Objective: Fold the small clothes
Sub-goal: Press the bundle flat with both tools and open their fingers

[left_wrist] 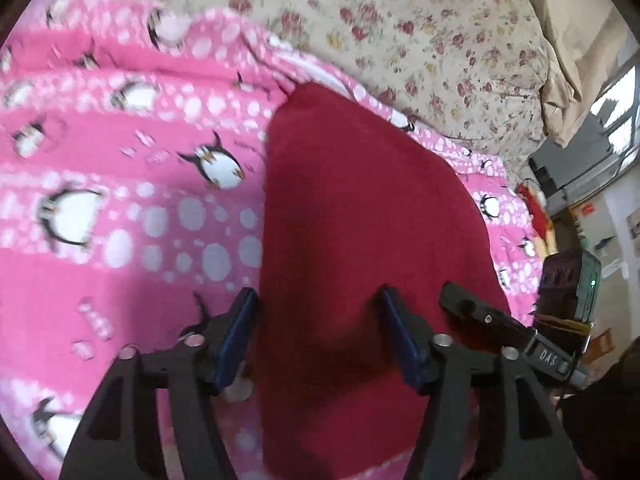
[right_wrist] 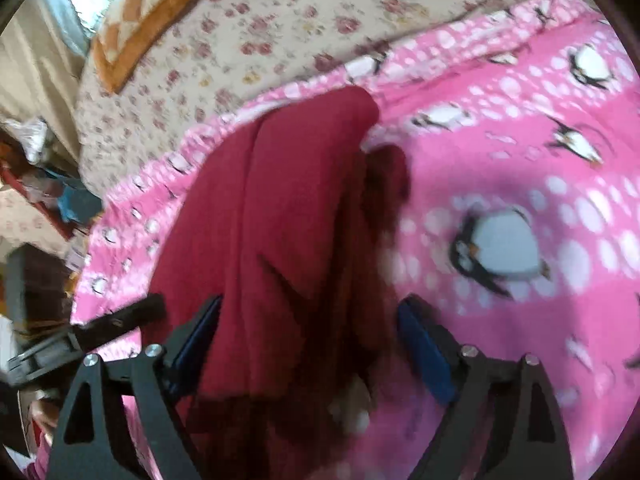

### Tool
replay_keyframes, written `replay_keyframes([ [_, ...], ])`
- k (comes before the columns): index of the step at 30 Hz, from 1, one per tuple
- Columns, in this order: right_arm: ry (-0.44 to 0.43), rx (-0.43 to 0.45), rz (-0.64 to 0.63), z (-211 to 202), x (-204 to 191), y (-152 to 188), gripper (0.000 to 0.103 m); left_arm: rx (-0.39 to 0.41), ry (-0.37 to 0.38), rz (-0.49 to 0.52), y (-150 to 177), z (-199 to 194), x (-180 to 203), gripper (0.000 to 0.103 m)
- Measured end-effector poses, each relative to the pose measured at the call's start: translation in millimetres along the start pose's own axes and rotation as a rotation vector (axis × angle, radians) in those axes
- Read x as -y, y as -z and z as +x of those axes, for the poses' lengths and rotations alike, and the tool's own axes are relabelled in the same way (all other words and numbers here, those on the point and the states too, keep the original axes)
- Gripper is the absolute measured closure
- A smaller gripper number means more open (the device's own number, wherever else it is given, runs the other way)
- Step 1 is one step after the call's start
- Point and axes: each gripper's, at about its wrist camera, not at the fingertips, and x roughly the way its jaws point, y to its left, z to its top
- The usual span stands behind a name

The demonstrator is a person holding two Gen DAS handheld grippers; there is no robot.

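A red cloth (left_wrist: 360, 208) is seen lying on a pink blanket (left_wrist: 120, 208) with penguins and white dots on it. The blanket is spread over a bed with a flowered cover (left_wrist: 440, 32).

In the left wrist view, the left gripper (left_wrist: 318, 300) is held over the near end of the red cloth. Its jaws are spread apart. The cloth lies between and below them, and its left edge runs just beside the left blue pad. It cannot be told if that pad touches the cloth. The rest of the cloth stretches away ahead of the jaws, up to a rounded end near the far edge of the blanket. The black tip of the right gripper (left_wrist: 472, 308) is seen just past the right jaw, over the cloth.

In the right wrist view, the right gripper (right_wrist: 310, 308) is seen with its jaws spread wide too. The red cloth (right_wrist: 288, 200) is bunched in long folds between the jaws, and it reaches forward from them. No squeezing of the cloth is seen. The pink blanket (right_wrist: 520, 184) fills the space to the right of the jaws. A black part of the left gripper (right_wrist: 124, 316) is seen to the left of the jaws.

Far ahead of the right jaws, an orange and cream checked blanket (right_wrist: 148, 12) lies on the flowered cover (right_wrist: 260, 40). No boxes or baskets are clearly seen. The views are blurred.
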Motion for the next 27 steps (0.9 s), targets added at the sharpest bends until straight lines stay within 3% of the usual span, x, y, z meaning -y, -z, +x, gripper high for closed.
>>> replay_keyframes([
  [4,-0.059,-0.016,-0.078,19,-7,-5,0.016,-0.050,0.057,-0.018,-6,18,-3,0.051],
  [6,-0.058,-0.019,-0.091,25,-13,-8,0.022,-0.041,0.062,-0.019,-6,18,-2,0.058],
  [8,-0.059,-0.012,-0.109,18,-22,-8,0.036,-0.026,0.058,-0.006,-2,8,1,0.066],
  [11,-0.044,-0.006,-0.162,0,-41,-4,0.043,-0.007,0.052,0.017,6,-17,10,0.071],
  [17,-0.153,-0.086,-0.171,-35,-80,31,0.043,0.022,0.000,0.033,62,-91,2,0.071],
  [19,-0.181,-0.114,-0.154,-35,-85,52,0.039,0.020,-0.033,0.011,82,-97,-9,0.071],
  [20,-0.175,-0.135,-0.143,-29,-87,65,0.033,0.015,-0.064,0.001,93,-94,-15,0.071],
  [23,-0.101,-0.179,-0.146,-14,-86,87,0.030,0.023,-0.125,-0.016,111,-85,-26,0.063],
  [27,-0.024,-0.144,-0.202,-45,-96,89,0.030,0.086,-0.193,0.029,116,-100,-16,0.060],
])
